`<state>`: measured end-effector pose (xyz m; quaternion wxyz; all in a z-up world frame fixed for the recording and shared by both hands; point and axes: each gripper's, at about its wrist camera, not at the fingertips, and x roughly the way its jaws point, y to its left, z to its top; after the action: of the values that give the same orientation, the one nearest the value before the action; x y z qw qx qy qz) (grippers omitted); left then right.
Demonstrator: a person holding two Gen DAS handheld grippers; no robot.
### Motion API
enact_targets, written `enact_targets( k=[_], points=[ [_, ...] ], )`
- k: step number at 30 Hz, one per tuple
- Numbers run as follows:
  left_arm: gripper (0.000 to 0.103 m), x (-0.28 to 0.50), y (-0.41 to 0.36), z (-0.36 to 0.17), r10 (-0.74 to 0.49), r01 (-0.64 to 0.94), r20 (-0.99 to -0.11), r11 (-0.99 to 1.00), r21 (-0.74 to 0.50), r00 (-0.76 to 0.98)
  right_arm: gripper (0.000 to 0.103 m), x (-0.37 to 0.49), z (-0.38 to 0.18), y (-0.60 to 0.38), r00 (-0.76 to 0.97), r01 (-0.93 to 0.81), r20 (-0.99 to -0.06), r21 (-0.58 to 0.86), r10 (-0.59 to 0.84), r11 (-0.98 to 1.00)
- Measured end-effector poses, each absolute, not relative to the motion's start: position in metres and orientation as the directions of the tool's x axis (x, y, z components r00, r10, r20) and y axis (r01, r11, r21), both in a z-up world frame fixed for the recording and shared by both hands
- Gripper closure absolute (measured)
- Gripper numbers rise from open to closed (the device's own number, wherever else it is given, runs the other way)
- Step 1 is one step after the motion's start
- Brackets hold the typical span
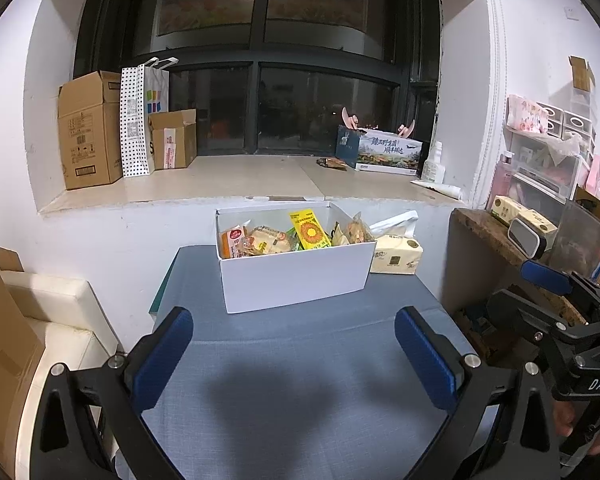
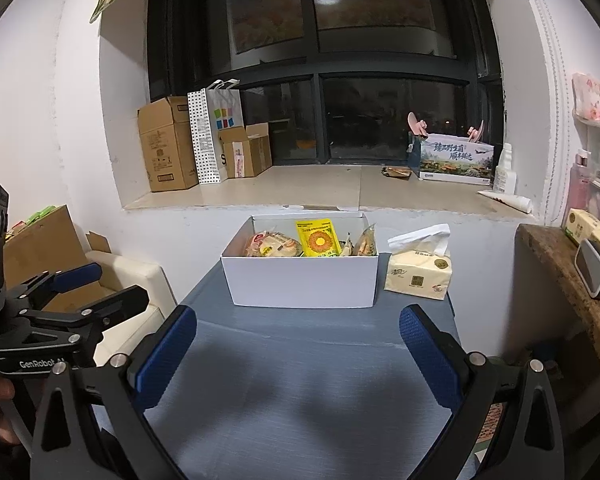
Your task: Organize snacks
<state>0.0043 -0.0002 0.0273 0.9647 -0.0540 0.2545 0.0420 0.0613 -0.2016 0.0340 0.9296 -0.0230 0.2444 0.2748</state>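
A white box stands at the far end of the blue-grey table, filled with several snack packets. A yellow packet stands upright among them, and an orange-red one leans at the left end. My left gripper hangs open over the near table with nothing between its blue pads. My right gripper is also open and empty, level with the left. Each gripper shows at the edge of the other's view.
A yellow tissue pack sits right of the box. Cardboard boxes and a dotted paper bag stand on the window ledge, with a printed box at its right. A cluttered wooden shelf stands right; a white seat left.
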Motion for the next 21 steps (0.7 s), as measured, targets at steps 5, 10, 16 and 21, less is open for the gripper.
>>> enact_targets(
  k=[5, 10, 16, 21],
  points=[
    [0.000, 0.0051, -0.0004, 0.0266, 0.053, -0.108, -0.498, 0.991, -0.082, 0.865, 0.000, 0.0616, 0.0334, -0.2006, 0.728, -0.524, -0.470, 0.090, 0.500, 0.847],
    [0.000, 0.0054, -0.0009, 0.0263, 0.055, -0.109, -0.500, 0.991, -0.080, 0.864, 0.000, 0.0622, 0.0329, -0.1992, 0.727, -0.525, -0.471, 0.089, 0.501, 0.846],
    [0.000, 0.0046, -0.0001, 0.0246, 0.058, -0.114, -0.501, 0.990, -0.081, 0.863, 0.000, 0.0625, 0.0313, -0.1975, 0.725, -0.527, -0.474, 0.086, 0.500, 0.846],
    [0.000, 0.0046, 0.0004, 0.0247, 0.057, -0.113, -0.501, 0.990, -0.081, 0.863, 0.000, 0.0628, 0.0309, -0.1971, 0.720, -0.534, -0.476, 0.084, 0.505, 0.841]
  ],
)
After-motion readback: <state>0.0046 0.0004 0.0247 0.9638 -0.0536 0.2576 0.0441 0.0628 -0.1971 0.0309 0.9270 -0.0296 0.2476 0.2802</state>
